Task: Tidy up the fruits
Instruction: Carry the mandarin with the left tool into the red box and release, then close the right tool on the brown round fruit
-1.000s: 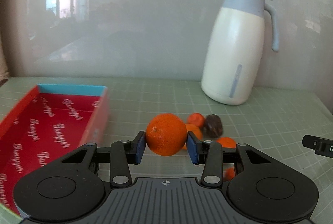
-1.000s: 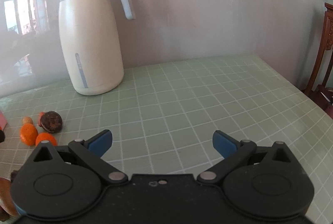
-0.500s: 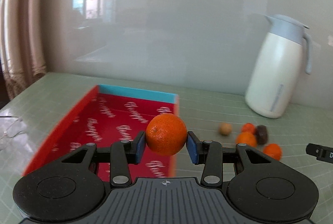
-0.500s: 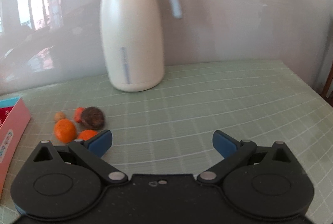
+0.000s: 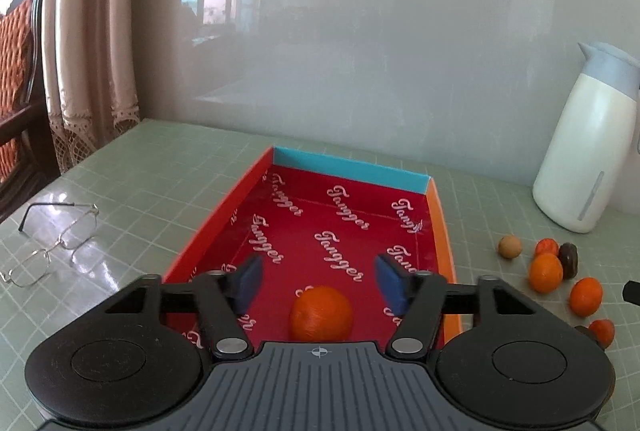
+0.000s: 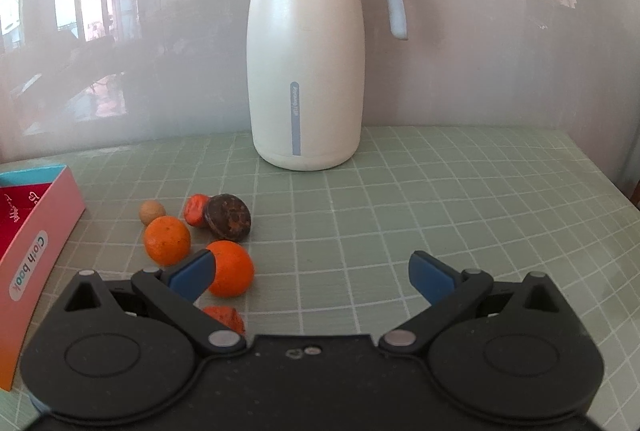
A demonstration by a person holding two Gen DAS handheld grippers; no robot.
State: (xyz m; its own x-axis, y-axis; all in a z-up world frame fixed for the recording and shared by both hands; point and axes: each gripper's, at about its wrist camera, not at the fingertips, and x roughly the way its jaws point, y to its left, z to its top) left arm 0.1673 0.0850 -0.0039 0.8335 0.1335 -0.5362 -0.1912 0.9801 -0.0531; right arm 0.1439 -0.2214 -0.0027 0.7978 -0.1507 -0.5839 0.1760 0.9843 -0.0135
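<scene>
The table, a green grid mat, runs ahead of both tongs to a pale wall; its right edge shows far right of the right tongs, and the stretch ahead and right of them is bare mat, while left of the left tongs the mat reaches a curtain and chair. One jug, white with a grey lid, stands upright straight ahead of the right tongs near the wall, a small vertical label on its front too fine to read. One box, red inside with a blue far wall and orange right wall, lies open directly under and ahead of the left tongs; "Tangger" repeats across its floor, and its pink outer side, seen left of the right tongs, reads "Cloth book". One pair of glasses rests well left of the box. The left tongs hang apart, gripping nothing, with one orange lying on the box floor between and below their tips, nearer the right wall. The right tongs are also spread wide and empty. Ahead-left of them six loose pieces cluster between box and jug: two oranges, two small red fruits, one dark brown fruit touching a red one, and one tan nut
</scene>
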